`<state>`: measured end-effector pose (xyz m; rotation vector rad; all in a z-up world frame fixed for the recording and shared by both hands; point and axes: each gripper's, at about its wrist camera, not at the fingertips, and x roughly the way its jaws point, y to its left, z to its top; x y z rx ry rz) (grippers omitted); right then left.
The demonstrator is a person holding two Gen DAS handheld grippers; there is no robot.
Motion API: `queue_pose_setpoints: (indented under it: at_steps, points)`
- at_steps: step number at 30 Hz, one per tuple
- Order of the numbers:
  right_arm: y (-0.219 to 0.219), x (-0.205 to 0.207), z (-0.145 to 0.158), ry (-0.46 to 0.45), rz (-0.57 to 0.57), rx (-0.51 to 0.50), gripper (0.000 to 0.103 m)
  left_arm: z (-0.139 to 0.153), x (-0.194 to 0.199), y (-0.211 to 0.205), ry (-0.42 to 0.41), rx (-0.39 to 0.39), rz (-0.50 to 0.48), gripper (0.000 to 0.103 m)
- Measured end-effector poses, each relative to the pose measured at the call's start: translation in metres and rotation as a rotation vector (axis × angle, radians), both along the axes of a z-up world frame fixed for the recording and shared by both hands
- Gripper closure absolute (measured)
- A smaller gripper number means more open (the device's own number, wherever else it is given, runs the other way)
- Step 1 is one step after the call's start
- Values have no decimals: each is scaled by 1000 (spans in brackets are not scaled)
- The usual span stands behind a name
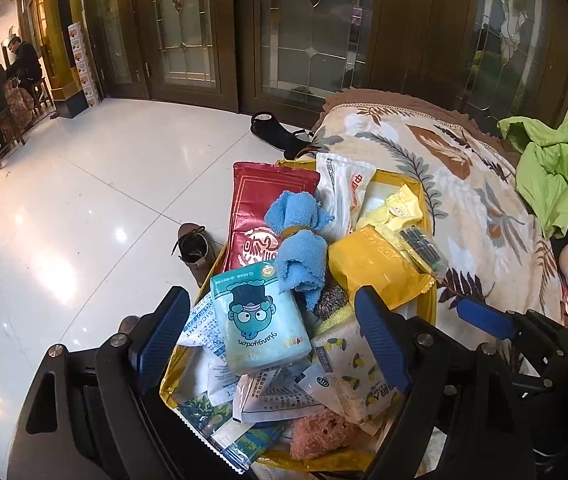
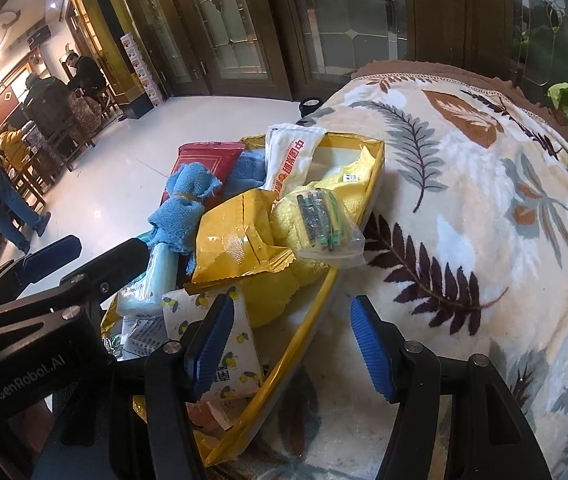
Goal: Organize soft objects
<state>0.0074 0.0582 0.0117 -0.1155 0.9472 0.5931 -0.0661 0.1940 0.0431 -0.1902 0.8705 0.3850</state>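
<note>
A yellow tray lies on a leaf-patterned blanket, heaped with soft things. On the heap are a light blue tissue pack with a cartoon face, a rolled blue towel, a red packet, a yellow pouch and a lemon-print pack. My left gripper hangs open over the tissue pack, holding nothing. My right gripper is open and empty above the tray's right rim, its left finger over the lemon-print pack. The blue towel and yellow pouch lie beyond it.
The blanket covers a rounded seat to the right, with a green jacket at its far end. A brown shoe and a black shoe lie on the glossy tiled floor. People and wooden chairs are far left.
</note>
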Motion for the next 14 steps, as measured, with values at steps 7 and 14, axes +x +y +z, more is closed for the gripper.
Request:
queue_pose_setpoints:
  at_steps: [7, 14]
  points:
    - [0, -1, -1, 3, 5, -1, 40, 3, -3, 3, -31, -14, -4, 18]
    - [-13, 0, 8, 0, -18, 33, 40, 6, -3, 0, -40, -8, -10, 16]
